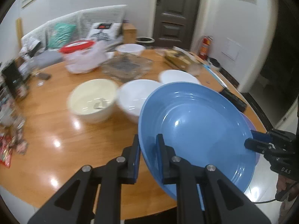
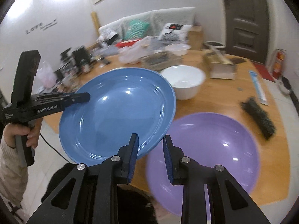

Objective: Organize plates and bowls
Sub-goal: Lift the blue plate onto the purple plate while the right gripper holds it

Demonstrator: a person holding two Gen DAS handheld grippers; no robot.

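The left claw [image 2: 82,97] is black plastic with blue pads, silver screws and white "GenRobot.AI" lettering. A black cable trails from its handle. The hand [image 2: 20,132] gripping it wears a cream knitted sleeve [image 2: 11,171].

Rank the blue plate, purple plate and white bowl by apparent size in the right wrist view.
1. Blue plate and purple plate: about alike; both near the camera, so unranked.
2. White bowl: smallest, though it sits farther back.

Blue plate [image 2: 115,115] tilted above purple plate [image 2: 205,153].
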